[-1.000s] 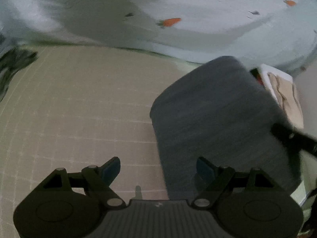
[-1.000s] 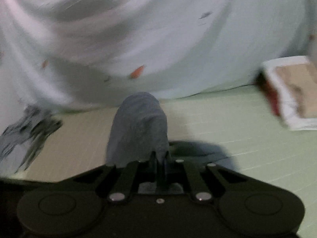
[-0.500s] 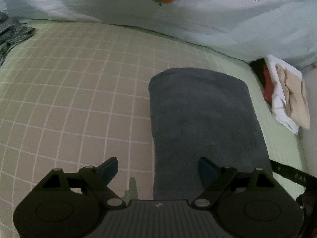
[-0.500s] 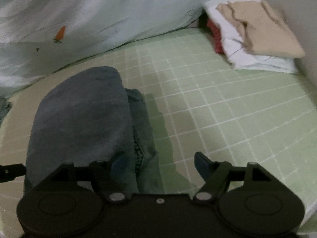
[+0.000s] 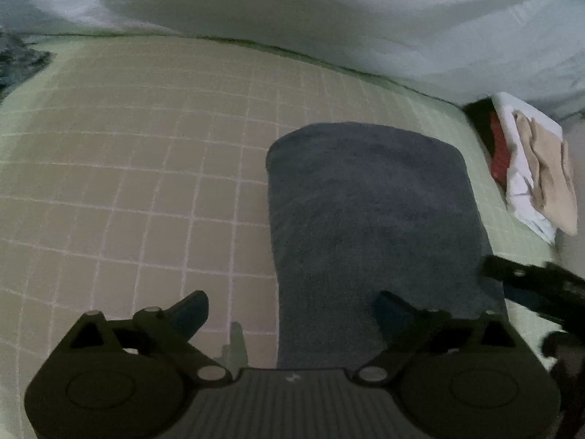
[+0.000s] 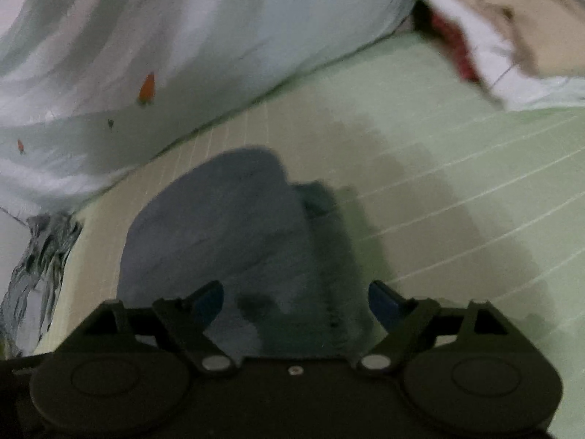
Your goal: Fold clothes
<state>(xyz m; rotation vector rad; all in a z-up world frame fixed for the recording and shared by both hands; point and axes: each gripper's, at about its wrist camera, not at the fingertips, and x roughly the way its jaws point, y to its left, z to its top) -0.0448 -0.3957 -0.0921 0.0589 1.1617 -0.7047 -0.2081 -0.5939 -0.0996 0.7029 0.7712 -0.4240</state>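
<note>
Fold laid down, both claws letting go

A second ago the right claw (image 6: 295,298) was pinched shut on the dark grey garment (image 5: 373,226) and carrying it over; now its jaws are opening, pressing on nothing, and the garment lies doubled flat on the checked bed (image 5: 146,183), near the right edge beside the folded pile (image 5: 537,168). The left claw (image 5: 290,312) is opening wide too, empty. This fold looks finished.

Grey garment (image 5: 373,216): thick, soft cloth, folded into a long rounded-corner rectangle, lying flat on the bed; a darker layer shows along one long edge.
</note>
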